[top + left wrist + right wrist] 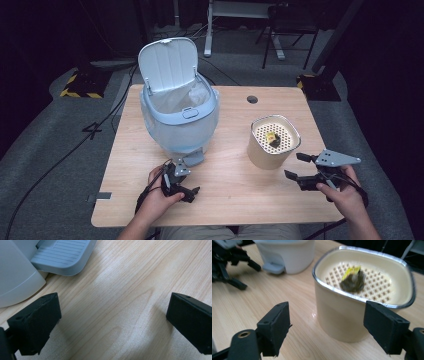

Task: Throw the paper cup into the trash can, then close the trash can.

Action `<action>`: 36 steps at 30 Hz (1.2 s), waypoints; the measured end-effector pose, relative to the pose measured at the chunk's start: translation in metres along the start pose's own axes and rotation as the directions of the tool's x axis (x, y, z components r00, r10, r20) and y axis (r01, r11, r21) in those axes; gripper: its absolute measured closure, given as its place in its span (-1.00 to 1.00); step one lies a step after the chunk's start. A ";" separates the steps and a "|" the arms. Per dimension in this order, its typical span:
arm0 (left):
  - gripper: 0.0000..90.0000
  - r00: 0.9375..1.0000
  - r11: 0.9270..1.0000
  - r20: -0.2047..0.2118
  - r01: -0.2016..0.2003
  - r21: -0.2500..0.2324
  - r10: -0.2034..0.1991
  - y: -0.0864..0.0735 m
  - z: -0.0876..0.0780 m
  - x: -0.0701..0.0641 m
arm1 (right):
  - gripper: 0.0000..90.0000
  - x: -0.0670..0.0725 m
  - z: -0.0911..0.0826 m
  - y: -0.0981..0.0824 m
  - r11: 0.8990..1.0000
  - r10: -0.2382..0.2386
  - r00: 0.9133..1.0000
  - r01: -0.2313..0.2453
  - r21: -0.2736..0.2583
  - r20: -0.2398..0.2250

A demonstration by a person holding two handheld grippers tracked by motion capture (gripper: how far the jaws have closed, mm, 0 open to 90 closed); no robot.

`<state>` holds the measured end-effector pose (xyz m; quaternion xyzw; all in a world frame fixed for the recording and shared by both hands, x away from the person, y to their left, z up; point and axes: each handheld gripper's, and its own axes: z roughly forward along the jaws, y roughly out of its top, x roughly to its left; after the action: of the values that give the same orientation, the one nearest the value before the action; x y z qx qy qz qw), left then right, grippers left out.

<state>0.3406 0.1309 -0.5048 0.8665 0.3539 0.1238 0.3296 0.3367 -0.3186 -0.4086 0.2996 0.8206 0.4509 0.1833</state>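
Meanwhile, the right hand-held gripper [295, 166] sits level at the beige container's [272, 143] four o'clock, jaws apart, empty; left hand-held gripper [187, 182] open, empty.

A lab: dark room, cables [60, 155] on grey carpet [45, 150].

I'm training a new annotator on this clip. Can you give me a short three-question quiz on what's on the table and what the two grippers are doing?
1. True or false: the lid of the pedal bin stands open.
2. What lies on the perforated tray inside the beige container?
A. a dark clump with a yellow scrap
B. a spoon
C. nothing
3. Which gripper sits at the bin's foot pedal, and are its jaws clamped on it?

Key
1. True: the lid is tipped back and the liner bag shows.
2. A.
3. The left gripper; its jaws stand open over bare table. The right gripper faces the container, jaws open around nothing.
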 end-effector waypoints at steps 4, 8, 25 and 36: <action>-0.93 1.000 1.000 -0.006 0.002 -0.004 -0.002 -0.001 -0.001 -0.002 | -0.50 -0.005 0.011 -0.014 0.999 0.040 0.999 -0.040 0.022 -0.009; -0.54 1.000 1.000 -0.004 0.002 -0.018 -0.002 -0.002 -0.007 0.000 | -0.50 -0.013 0.024 -0.035 0.996 0.060 0.998 -0.061 0.064 0.006; -0.44 0.997 0.995 0.066 0.041 -0.095 -0.035 0.009 -0.043 0.011 | -0.50 -0.031 0.042 -0.073 0.983 0.082 0.992 -0.096 0.153 0.095; -0.43 0.996 0.973 0.082 0.049 -0.228 -0.031 0.021 -0.095 0.018 | -0.61 -0.039 0.049 -0.083 0.976 0.102 0.983 -0.129 0.175 0.155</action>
<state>0.3221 0.1789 -0.4199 0.8195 0.3413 0.1234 0.4434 0.3667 -0.3475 -0.5034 0.3944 0.8245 0.3599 0.1873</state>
